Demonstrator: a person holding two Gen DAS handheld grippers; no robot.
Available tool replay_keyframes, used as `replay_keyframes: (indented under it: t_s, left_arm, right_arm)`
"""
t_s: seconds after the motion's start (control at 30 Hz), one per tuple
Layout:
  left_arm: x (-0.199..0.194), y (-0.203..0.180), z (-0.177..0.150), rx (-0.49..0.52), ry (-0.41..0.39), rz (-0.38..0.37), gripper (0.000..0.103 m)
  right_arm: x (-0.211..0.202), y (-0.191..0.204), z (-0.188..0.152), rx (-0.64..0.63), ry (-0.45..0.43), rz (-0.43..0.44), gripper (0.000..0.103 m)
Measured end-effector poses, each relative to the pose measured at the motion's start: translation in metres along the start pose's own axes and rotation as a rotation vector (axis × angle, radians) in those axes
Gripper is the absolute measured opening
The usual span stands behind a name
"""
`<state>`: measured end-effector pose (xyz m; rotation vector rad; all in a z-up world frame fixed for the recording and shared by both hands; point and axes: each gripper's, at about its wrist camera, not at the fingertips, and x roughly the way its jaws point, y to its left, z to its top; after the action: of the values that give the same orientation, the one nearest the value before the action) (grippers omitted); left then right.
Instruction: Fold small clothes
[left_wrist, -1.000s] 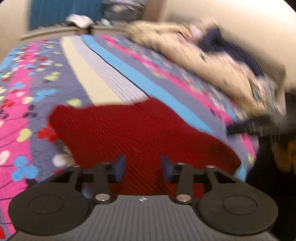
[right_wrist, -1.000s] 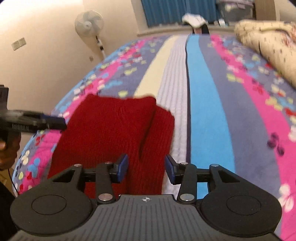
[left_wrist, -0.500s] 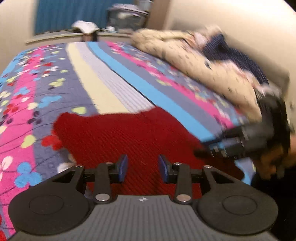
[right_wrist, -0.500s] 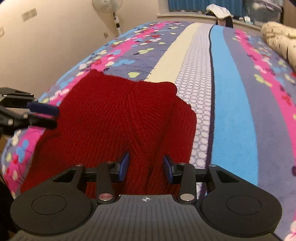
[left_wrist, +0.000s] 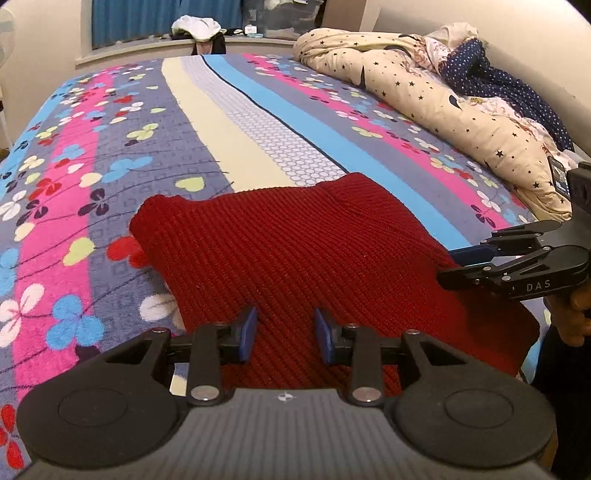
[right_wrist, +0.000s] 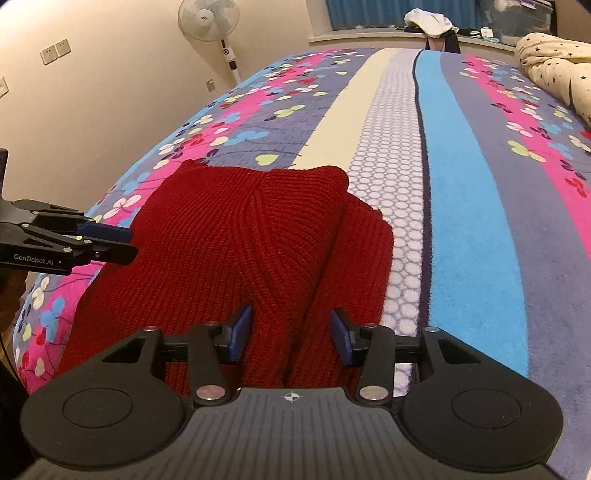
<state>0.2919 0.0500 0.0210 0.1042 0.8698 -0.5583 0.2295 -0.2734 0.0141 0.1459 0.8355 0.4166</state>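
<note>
- Near edge of red knitted garment (left_wrist: 295, 258) hidden behind the body of the left tongs (left_wrist: 284, 338); exact kind of garment hard to tell, folded as it lies.
- In the right wrist view, near hem of the garment (right_wrist: 240, 240) likewise cut off by the right tongs (right_wrist: 291, 338); a narrower folded strip showing along its right side, partly tucked under the main panel.
- Lying flat on the bed (left_wrist: 221, 122), near its front edge, long axis running away from the cameras toward the window end, far edge resting across the cream and honeycomb stripes.
- Left tongs: blue pads apart by a moderate gap, gripping nothing, hovering over the near part of the garment.
- Right tongs: spread slightly wider, gripping nothing, straddling the fold line between main panel and side strip.
- Right tongs also visible at the right edge of the left view (left_wrist: 480, 262), tip close to the garment's side; contact not clear.
- Compared with half a second ago: left view now sharp rather than blurred, right tongs pads a little wider apart.
- Star-print duvet (left_wrist: 424, 92) heaped on the far right of the bed; standing fan (right_wrist: 208, 18) by the wall.
</note>
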Motion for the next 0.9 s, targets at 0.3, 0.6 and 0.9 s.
replay_keyframes:
  t_s: [0.3,0.6,0.9]
  left_arm:
    - [-0.008,-0.001,-0.005,-0.065,-0.007,0.04,0.048]
    - [-0.064,-0.049,-0.022,-0.037,-0.028,0.218,0.086]
    - [-0.125,-0.129,-0.072,-0.133,-0.208,0.294,0.094]
  right_arm:
    - [-0.01,-0.001,-0.007,0.07,-0.032,-0.045,0.068]
    - [-0.07,0.013,-0.026,0.076,-0.112,-0.111,0.081]
    - [-0.121,0.037,-0.072,0.105,-0.227,-0.161,0.094]
